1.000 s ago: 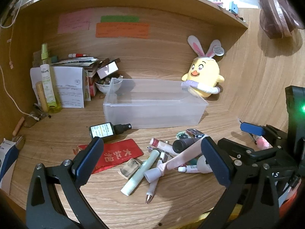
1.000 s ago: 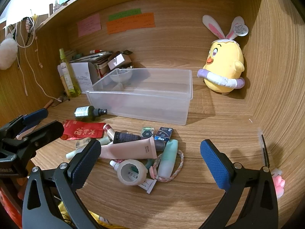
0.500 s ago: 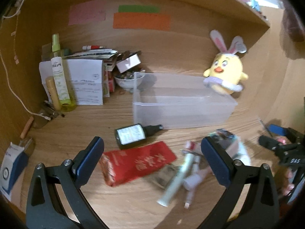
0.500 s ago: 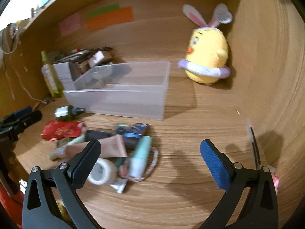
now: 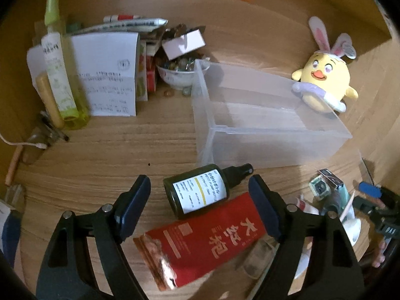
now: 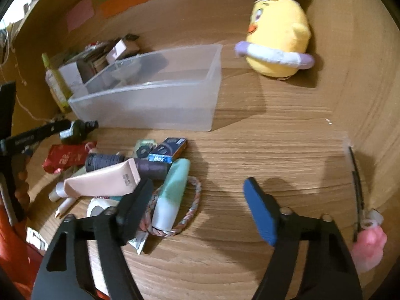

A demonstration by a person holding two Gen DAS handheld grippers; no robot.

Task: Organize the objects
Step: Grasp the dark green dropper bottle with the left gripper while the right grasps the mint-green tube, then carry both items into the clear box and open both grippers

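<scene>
Spray bottle (image 5: 197, 191), the dark green one with the white label, was lying on its side on the counter (image 5: 112, 150) just in front of the clear plastic bin (image 5: 270, 127), black nozzle pointing toward the bin wall. It was framed right between the fingers of the left gripper (image 5: 200, 195), which were spread wide and gripping nothing. The bottle's base was touching, maybe slightly overlapping, the red foil packet (image 5: 207, 237) beneath it.

For a clean pick, the grab would probably best be made across the fat labelled body, not the skinny nozzle, since a round bottle can roll out of a shallow pinch. The fingers would want to be lowered close to the counter on both sides before closing. Care would be needed so the red packet wasn't caught by the right-hand finger, as it sat very close there.

The bin looked empty, so a drop anywhere inside should work, though the near wall would have to be cleared first.

The right gripper (image 6: 197, 197) was also held wide open with nothing in it, hovering beside the main pile: pink tube (image 6: 102, 182), mint tube (image 6: 172, 190), braided bracelet (image 6: 192, 207), small blue box (image 6: 167, 150). That pile could be left alone until the bottle was sorted.
</scene>
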